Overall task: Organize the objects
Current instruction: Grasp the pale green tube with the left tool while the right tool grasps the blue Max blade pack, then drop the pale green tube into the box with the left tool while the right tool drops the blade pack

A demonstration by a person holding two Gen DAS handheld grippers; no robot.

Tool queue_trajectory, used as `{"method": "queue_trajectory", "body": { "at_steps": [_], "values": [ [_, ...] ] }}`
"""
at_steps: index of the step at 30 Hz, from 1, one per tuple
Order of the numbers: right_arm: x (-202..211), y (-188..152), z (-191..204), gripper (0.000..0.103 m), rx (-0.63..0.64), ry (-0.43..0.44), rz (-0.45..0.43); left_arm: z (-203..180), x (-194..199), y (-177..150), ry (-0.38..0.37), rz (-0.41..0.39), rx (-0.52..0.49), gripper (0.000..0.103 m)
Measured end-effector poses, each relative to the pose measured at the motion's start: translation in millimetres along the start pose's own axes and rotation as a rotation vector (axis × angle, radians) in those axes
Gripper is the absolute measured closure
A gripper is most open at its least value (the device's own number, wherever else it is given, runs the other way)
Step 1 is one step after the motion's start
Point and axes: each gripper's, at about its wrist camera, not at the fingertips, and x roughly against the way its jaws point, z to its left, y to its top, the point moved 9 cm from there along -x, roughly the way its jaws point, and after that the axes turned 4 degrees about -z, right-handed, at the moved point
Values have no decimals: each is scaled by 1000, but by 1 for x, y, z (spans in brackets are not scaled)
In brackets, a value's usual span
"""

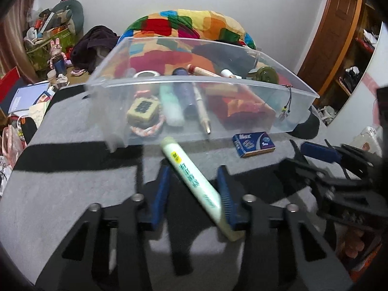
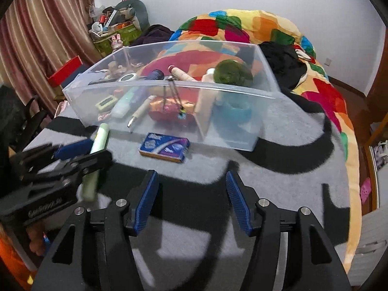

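Note:
A pale green tube lies slanted between the blue pads of my left gripper. Its lower end touches the right pad, and the jaws stand wide around it, not closed. The tube also shows in the right wrist view. A clear plastic bin stands just ahead on the grey blanket, holding tubes, a pen, a red pouch and a green jar. A small blue box lies in front of the bin; it also shows in the right wrist view. My right gripper is open and empty over the blanket.
The grey-and-black blanket covers the bed. A colourful patchwork quilt is piled behind the bin. Cluttered boxes and a toy stand at the far left. The left gripper appears at the left of the right wrist view.

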Motion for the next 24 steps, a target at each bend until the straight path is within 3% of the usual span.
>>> {"method": "queue_trajectory", "body": {
  "at_steps": [3,4,6,19,24],
  "values": [
    [-9,8,8,45,-15,9,13,9,9,-7,-10,-3,4,84],
    [-11,10,10,39,-23,6,10,13,12,-9,-4,-7,4,88],
    [-17,15,10,34,-51,-19,7,18,17,-12,-4,-16,7,88],
    [-36,21,21,34,-22,-77,50,15,25,-17,-21,-50,-1,88],
    [-31,19,17,56,-20,-98,29,13,32,-16,-49,-50,11,88]
  ]
}}
